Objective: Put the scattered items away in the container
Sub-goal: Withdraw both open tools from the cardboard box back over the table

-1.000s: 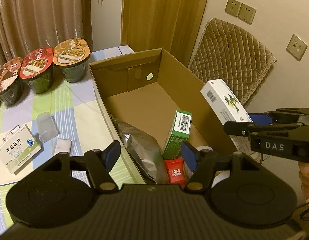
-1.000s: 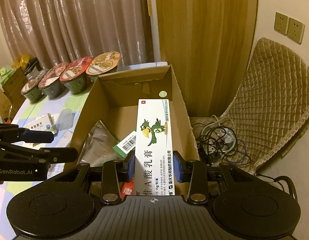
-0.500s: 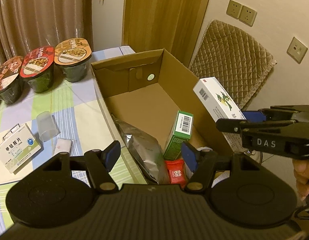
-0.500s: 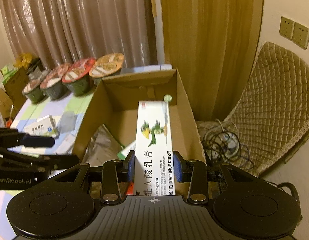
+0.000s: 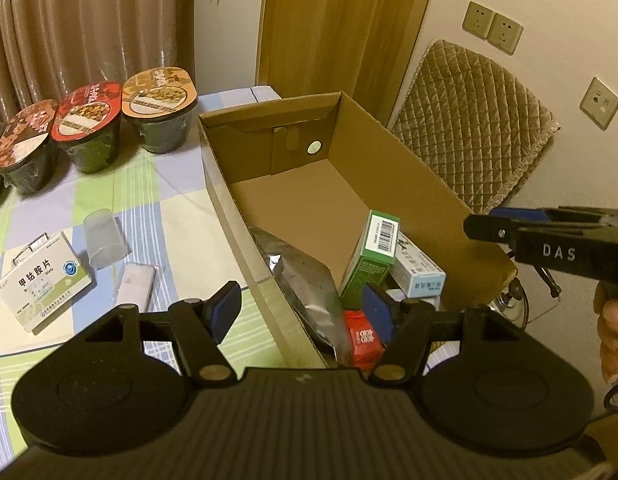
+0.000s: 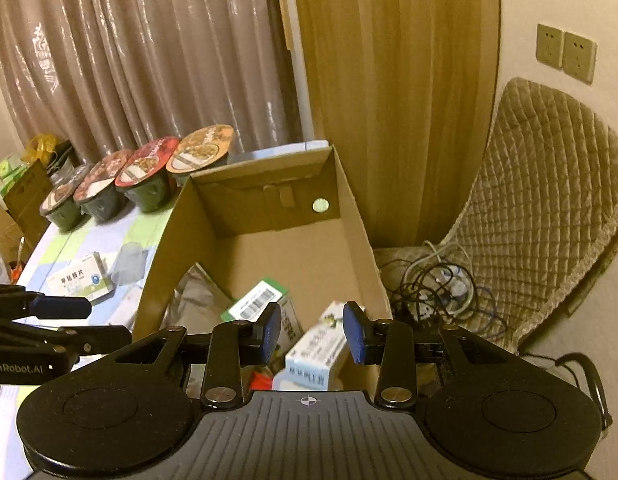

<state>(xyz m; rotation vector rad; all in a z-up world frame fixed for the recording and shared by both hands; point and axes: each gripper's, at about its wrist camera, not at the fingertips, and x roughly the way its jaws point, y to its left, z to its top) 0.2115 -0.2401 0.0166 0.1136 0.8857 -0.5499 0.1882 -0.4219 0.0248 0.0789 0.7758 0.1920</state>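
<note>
The open cardboard box [image 5: 425, 168] holds a silver pouch [image 5: 305, 280], an upright green box [image 5: 373, 256], a red packet [image 5: 363, 338] and a white-and-blue ointment box [image 5: 421, 272]. My right gripper [image 6: 312, 332] hangs open just above that ointment box [image 6: 317, 354], which lies in the near right corner of the box [image 6: 359, 220]. My left gripper [image 5: 301, 310] is open and empty over the box's near left edge. A white medicine box [image 5: 45, 280], a translucent cup [image 5: 105, 244] and a small white packet [image 5: 135, 284] lie on the checked tablecloth.
Several lidded noodle bowls [image 5: 161, 108] line the table's far side. Right of the box stand a quilted chair [image 6: 549, 208] and a tangle of cables [image 6: 441, 284] on the floor. Curtains and a wooden panel are behind.
My right gripper carried the ointment box over the cardboard box, then opened; the ointment box now lies inside beside the green box. My left gripper stayed open and nearly still.
</note>
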